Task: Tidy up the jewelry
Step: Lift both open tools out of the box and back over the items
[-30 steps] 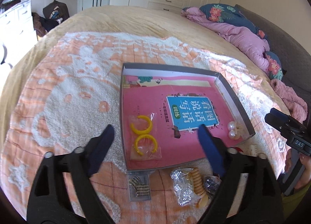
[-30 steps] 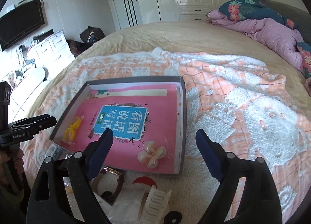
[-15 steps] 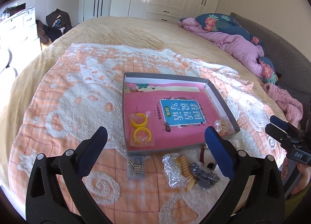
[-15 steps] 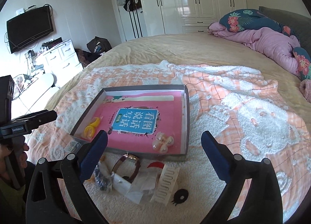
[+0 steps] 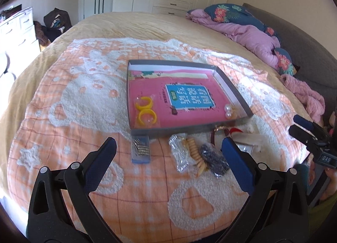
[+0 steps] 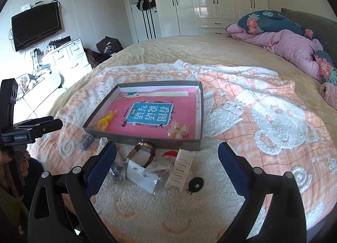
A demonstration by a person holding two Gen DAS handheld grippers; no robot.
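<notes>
Jaws of left gripper (image 5: 166,150) and right gripper (image 6: 167,152) wide apart, nothing held. Tray (image 5: 189,131) mid-blanket; loose jewelry packets (image 5: 198,155) just near of it. One packet to be pinched squarely, lifted clear of tray wall.

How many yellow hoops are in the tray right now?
2. Both yellow hoops sit in a clear bag at the tray's near-left corner: one farther back, the other just in front of it, touching. None seems hidden.
</notes>
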